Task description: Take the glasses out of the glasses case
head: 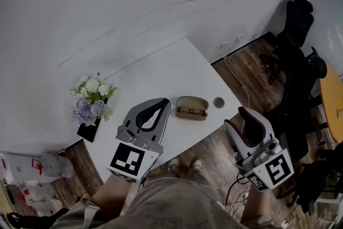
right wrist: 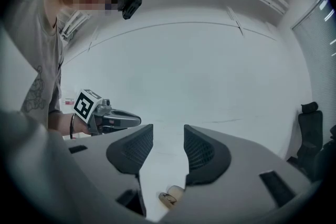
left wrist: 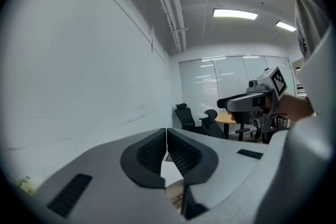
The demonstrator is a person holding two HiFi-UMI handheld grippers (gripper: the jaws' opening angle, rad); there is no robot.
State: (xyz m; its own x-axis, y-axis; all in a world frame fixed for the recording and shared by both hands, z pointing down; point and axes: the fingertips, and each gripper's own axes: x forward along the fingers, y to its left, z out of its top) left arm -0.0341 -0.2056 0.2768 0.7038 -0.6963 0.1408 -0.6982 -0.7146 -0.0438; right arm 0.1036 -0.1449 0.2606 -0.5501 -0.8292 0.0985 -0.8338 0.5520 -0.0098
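An open tan glasses case (head: pixel 192 108) lies on the white table (head: pixel 177 64) with dark-rimmed glasses (head: pixel 191 111) inside. My left gripper (head: pixel 164 102) hovers just left of the case, its jaws together with nothing between them. In the left gripper view the left gripper (left wrist: pixel 166 135) has pads touching, and the case (left wrist: pixel 176 194) peeks out below. My right gripper (head: pixel 235 116) hangs off the table's right edge, over the floor, open and empty. In the right gripper view the right gripper (right wrist: pixel 168 136) shows a clear gap, with the case (right wrist: pixel 170 196) low down.
A small round grey disc (head: pixel 218 102) sits right of the case. A bouquet of white and purple flowers (head: pixel 91 100) and a black flat object (head: pixel 88 130) stand at the table's left. Black office chairs (head: pixel 295 35) and a round wooden table (head: pixel 332 102) are to the right.
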